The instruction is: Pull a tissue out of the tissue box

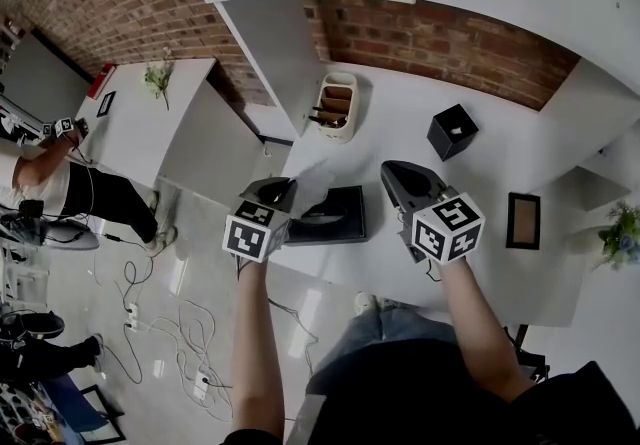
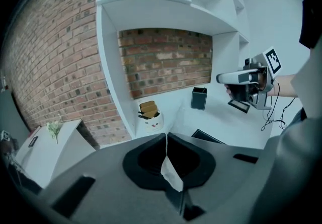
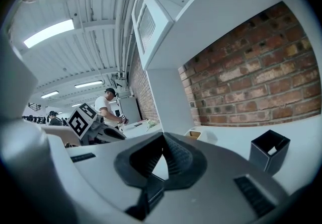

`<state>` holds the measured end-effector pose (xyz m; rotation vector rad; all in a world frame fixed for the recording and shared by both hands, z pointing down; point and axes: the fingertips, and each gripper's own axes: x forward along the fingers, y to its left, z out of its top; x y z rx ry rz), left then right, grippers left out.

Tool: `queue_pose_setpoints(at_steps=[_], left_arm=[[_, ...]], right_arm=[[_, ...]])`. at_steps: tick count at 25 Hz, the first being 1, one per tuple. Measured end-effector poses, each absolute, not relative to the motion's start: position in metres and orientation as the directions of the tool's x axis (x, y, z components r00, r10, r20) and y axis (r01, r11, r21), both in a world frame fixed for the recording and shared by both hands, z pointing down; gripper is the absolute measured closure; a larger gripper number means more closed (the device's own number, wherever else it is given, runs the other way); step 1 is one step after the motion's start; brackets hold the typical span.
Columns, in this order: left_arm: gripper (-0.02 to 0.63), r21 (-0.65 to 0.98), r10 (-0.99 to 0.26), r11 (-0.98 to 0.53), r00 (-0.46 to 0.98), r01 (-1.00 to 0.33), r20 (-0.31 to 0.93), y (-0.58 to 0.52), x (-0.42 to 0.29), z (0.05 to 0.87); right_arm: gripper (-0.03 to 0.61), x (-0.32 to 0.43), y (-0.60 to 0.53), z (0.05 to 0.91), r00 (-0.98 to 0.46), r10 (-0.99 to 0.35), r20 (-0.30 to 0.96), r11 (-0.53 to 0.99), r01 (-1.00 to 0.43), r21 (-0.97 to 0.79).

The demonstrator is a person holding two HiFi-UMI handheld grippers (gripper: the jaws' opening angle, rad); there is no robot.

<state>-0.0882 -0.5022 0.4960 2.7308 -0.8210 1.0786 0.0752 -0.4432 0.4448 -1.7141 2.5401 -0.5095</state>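
Note:
The black tissue box (image 1: 338, 216) lies flat on the white table (image 1: 400, 113), between my two grippers. My left gripper (image 1: 283, 191) hangs just left of the box, shut on a white tissue (image 2: 171, 173) that shows pinched between its jaws in the left gripper view. The tissue (image 1: 308, 181) stretches as a thin sheet from the jaws towards the box. A corner of the box (image 2: 209, 137) shows past the left jaws. My right gripper (image 1: 392, 173) hovers to the right of the box, its jaws meeting at the tips (image 3: 162, 140) with nothing between them.
A white holder (image 1: 335, 105) with brown items stands at the back by the brick wall. A black cup (image 1: 452, 131) is at the back right and a dark framed tablet (image 1: 523, 220) at the right. A person (image 1: 60, 183) works at another table on the left; cables (image 1: 190, 333) lie on the floor.

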Motion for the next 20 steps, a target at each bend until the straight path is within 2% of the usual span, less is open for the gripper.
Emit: queue_pose_setpoints(at_steps=[6,11,15,20], left_arm=[[0.603,-0.102,-0.525,-0.813,0.645,-0.573,0.555,-0.507,-0.094,0.455],[0.603,-0.038,-0.635,-0.740,0.680,-0.671,0.366,-0.507,-0.105,0.410],[0.603,0.000,-0.735,-0.661,0.647,-0.750,0.201,-0.503,-0.122,0.375],[0.604,0.060,-0.825,-0.558,0.561,-0.828,0.063,-0.497,-0.153,0.346]], right_arm=[[0.580,0.075,-0.441,0.438,-0.391,-0.911,0.135,0.341,-0.895,-0.288],[0.581,0.075,-0.439,0.427,-0.385,-0.917,0.104,0.345,-0.898,-0.273],[0.581,0.073,-0.437,0.414,-0.372,-0.926,0.065,0.344,-0.902,-0.260],[0.581,0.073,-0.435,0.397,-0.340,-0.940,0.032,0.324,-0.918,-0.226]])
